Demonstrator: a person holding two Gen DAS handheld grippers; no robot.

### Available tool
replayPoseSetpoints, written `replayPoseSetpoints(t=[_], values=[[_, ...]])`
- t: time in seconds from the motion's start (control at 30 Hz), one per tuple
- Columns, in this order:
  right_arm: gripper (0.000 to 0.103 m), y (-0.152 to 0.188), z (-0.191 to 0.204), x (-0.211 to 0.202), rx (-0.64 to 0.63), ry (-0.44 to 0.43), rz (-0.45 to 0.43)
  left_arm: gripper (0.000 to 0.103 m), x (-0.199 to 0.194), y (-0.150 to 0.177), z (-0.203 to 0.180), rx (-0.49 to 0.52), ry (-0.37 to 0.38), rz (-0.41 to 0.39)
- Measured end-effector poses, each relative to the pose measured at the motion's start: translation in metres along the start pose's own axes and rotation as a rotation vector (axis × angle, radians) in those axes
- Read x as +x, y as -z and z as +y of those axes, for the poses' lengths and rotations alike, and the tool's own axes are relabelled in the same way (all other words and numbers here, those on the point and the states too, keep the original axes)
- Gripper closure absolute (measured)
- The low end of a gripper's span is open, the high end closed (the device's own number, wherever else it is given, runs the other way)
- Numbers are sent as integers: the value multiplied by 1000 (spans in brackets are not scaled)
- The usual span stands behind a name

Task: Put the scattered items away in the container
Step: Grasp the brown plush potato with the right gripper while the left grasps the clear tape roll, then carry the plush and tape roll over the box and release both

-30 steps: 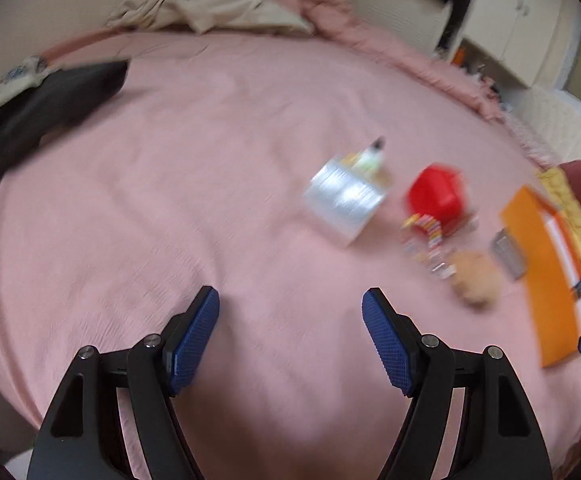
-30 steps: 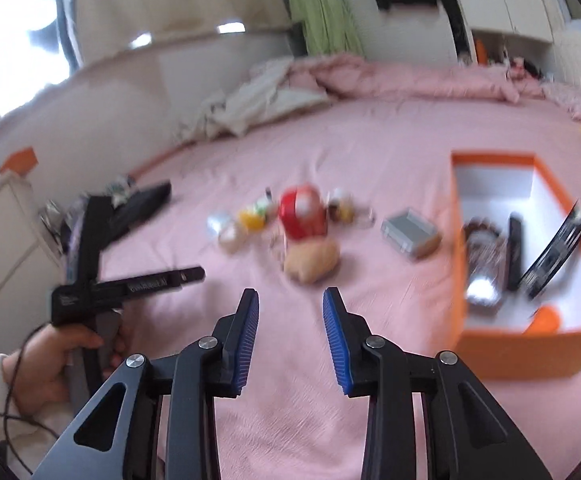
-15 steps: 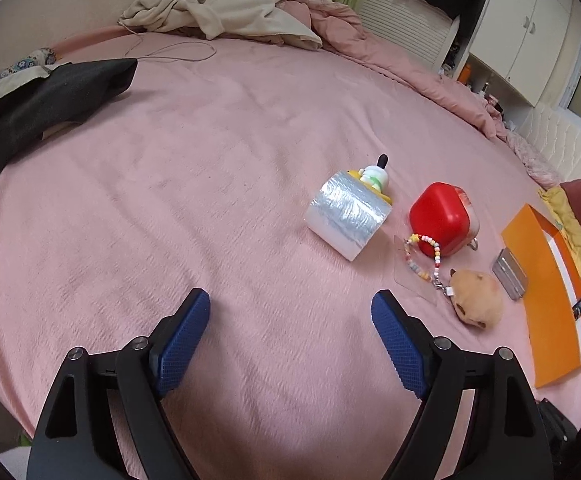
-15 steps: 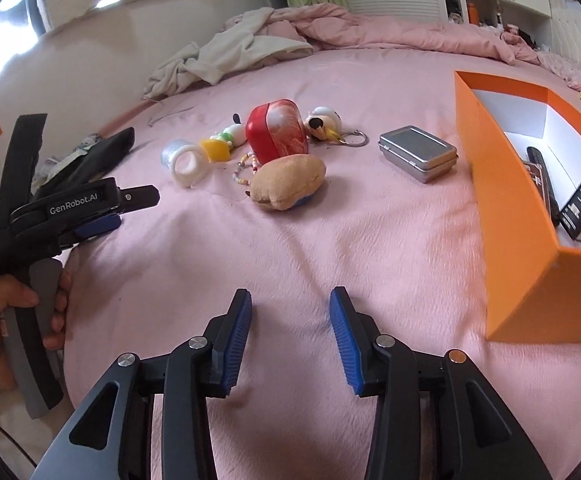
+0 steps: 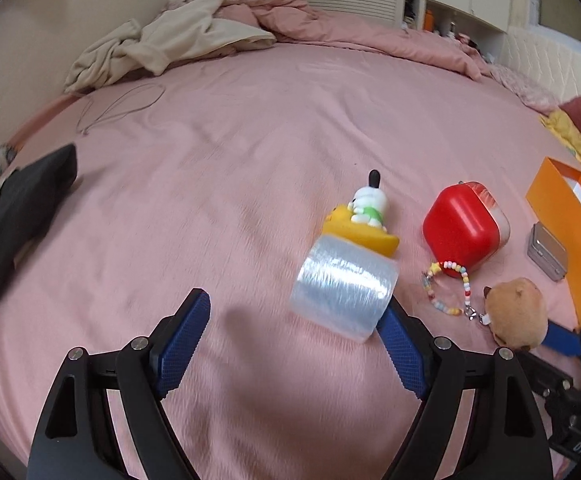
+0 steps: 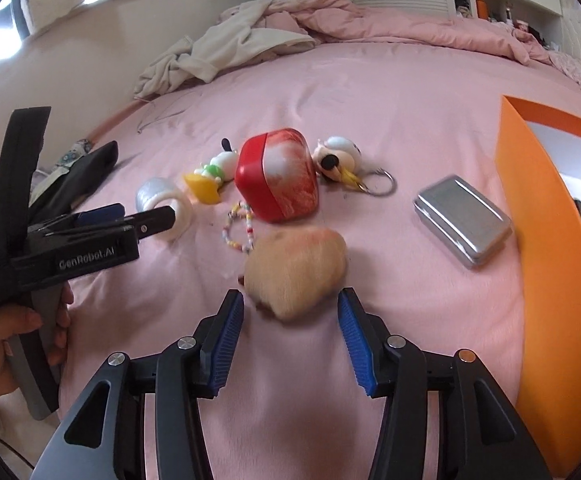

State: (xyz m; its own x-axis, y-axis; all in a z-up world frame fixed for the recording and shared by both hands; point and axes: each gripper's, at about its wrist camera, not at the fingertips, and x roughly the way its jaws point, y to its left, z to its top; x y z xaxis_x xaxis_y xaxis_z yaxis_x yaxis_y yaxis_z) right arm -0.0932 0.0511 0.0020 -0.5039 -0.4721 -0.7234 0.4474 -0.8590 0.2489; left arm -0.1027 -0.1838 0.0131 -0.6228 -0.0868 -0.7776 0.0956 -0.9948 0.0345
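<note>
Nearest, right gripper [image 6: 290, 318] spread wide, blue pads flanking the tan hamster plush [image 6: 295, 269] on the pink bedspread [image 6: 390, 120], not yet clamped on it. Left gripper [image 5: 296, 326] likewise spread wide, gripping nothing, its right pad just beside the clear tape roll [image 5: 344, 286]. Just beyond the plush: beaded charm strap [image 6: 239, 229], then the red case [image 6: 276, 174]. Left of the case, a white puppy figure on a yellow duck [image 6: 208, 178], touching the tape roll. Behind the case on the right, a white plush keychain [image 6: 340, 158]. Further right, silver tin [image 6: 463, 226] beside the orange box [image 6: 542, 216]. Far back, crumpled beige clothing [image 6: 226, 48].
</note>
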Motion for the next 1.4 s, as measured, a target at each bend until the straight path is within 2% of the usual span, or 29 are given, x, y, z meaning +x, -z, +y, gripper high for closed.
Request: replayPoseSetpoints(t=[0.07,0.13,0.2,0.3,0.47,0.63,0.73,0.83,1.0,1.17,1.4], values=[[55,-10,1,9,9,-4,19,20,6,-3,-2,24,10,24],[55,-18,2,17,22,-5,29,29,10,-3,0,15,16,28],[60,-22,3,23,25,-8,45,48,7,2,2,0,18,6],[67,-18,5,21,14,-19,31,70,0,9,8,-43,20,-21],[68,-2,1,-3,46,-63,-23,86,-12,22,19,-118,40,-36],[68,27,-2,-34,27,-56,-40,89,-16,24,22,-148,68,-38],[68,39,-7,-54,11,-39,-65,93,-25,27,18,-163,113,-52],[68,41,-16,-77,10,-28,-109,94,-36,29,6,-128,130,-72],[68,26,-38,-115,44,1,-210,94,-57,23,-12,-99,168,-111],[68,6,-64,-150,100,33,-315,94,-81,-1,-40,-85,239,-156],[65,-27,-112,-167,200,115,-374,94,-102,-61,-126,-5,371,-198]])
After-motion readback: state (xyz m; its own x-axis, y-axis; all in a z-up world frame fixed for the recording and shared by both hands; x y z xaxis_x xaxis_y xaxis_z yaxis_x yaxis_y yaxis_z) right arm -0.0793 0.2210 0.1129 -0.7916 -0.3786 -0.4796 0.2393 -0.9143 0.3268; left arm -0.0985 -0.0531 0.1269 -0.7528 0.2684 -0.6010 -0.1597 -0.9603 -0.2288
